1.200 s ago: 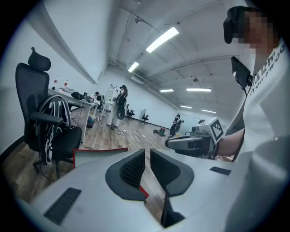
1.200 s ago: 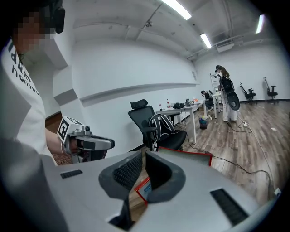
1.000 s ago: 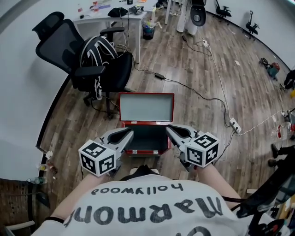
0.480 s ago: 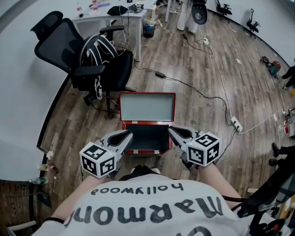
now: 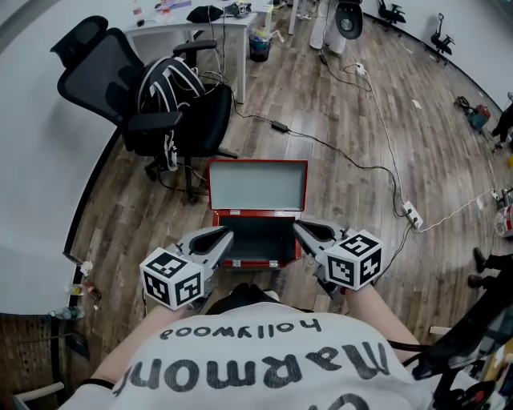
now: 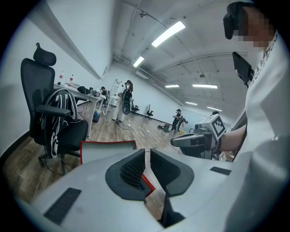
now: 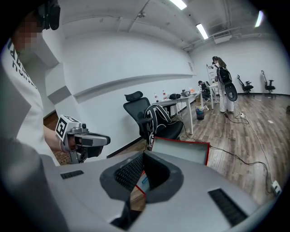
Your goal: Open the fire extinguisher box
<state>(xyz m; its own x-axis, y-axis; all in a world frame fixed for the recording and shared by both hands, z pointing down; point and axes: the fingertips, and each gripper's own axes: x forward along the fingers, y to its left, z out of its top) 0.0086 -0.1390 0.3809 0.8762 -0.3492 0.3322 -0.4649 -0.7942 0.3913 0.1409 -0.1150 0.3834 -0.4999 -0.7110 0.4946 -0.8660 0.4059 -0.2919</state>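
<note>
The red fire extinguisher box lies on the wooden floor with its lid swung up and back, showing the lid's grey inside and a dark interior. My left gripper hovers over the box's near left corner and my right gripper over its near right corner. Both point toward the box, jaws together and holding nothing. In the left gripper view the jaws meet in front of the lid. The right gripper view shows shut jaws before the lid.
A black office chair carrying a backpack stands just behind the box to the left. Cables run across the floor to a power strip on the right. A white desk stands at the far wall. A person stands far off.
</note>
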